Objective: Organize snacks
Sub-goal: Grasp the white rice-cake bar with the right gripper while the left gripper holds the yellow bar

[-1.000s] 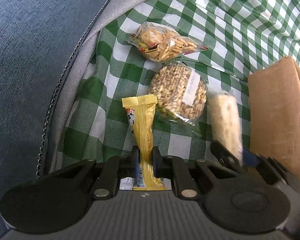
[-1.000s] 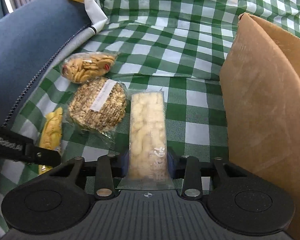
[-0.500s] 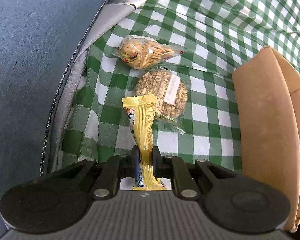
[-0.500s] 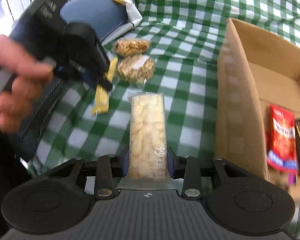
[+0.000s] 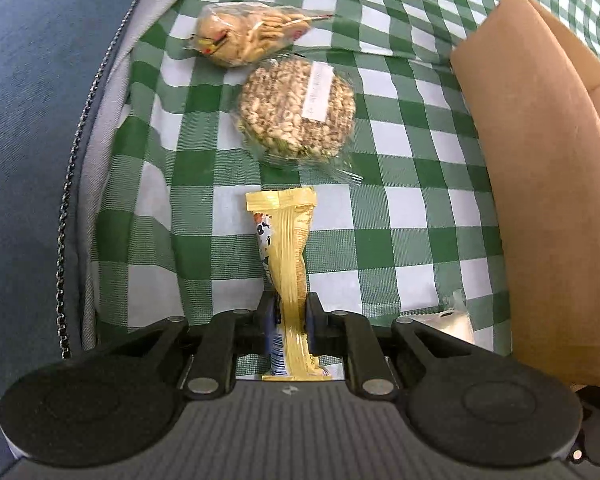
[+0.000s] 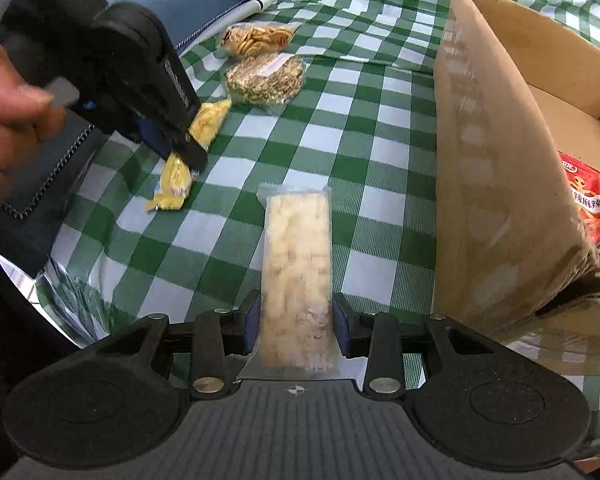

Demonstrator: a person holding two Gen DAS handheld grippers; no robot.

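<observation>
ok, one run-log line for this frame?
left gripper: shut on yellow snack bar | right gripper: shut on clear cracker pack | cardboard box: right of both

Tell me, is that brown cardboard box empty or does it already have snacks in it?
Not empty. The right wrist view looks into the open cardboard box, where a red snack packet lies beside something darker, mostly hidden.

Inside the cardboard box (image 6: 496, 184), a red snack packet (image 6: 586, 200) carries the only print clear enough to read: white Chinese characters that look like 辣麻辣, with a white cursive brand word above them cut off by the box wall. Left of the box, the round puffed-grain cake (image 5: 296, 110) bears a white paper label (image 5: 318, 92) with faint handwriting too pale to make out. The yellow bar wrapper (image 5: 288, 248) shows small print and a barcode, both illegible.
</observation>
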